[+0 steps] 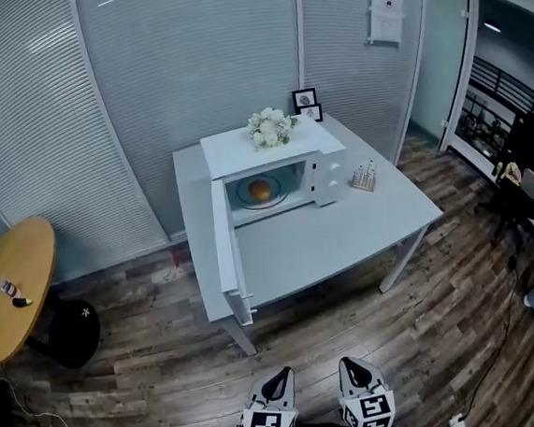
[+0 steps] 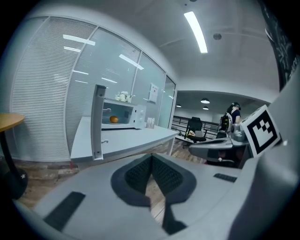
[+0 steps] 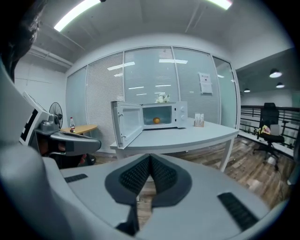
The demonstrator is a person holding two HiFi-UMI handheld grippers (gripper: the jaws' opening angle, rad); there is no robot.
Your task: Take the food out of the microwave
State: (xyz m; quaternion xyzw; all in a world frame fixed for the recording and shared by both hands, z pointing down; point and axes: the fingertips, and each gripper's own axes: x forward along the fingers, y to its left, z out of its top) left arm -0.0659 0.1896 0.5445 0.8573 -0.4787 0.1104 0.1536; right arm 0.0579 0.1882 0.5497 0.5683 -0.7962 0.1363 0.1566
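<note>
Your left gripper [image 2: 151, 161] has its jaws closed, the pads meeting at the tips with nothing between them. Your right gripper [image 3: 150, 161] stands the same, jaws together and empty. In the head view both grippers are cut off by the lower edge; only their marker cubes and the backs of the jaws show there, and your hands do not show.

The food [image 1: 259, 190] sits inside the microwave [image 1: 277, 174], on the round plate in the cavity, well apart from both grippers. It is a small, round, orange item; what kind of food it is cannot be made out at this size. The microwave door [image 1: 225, 249] stands swung fully open toward you. From the left gripper view the door is seen edge-on and covers the left part of the cavity.

The microwave rests on the white table [image 1: 345, 238]. A bunch of white flowers [image 1: 271, 128] lies on its top.
</note>
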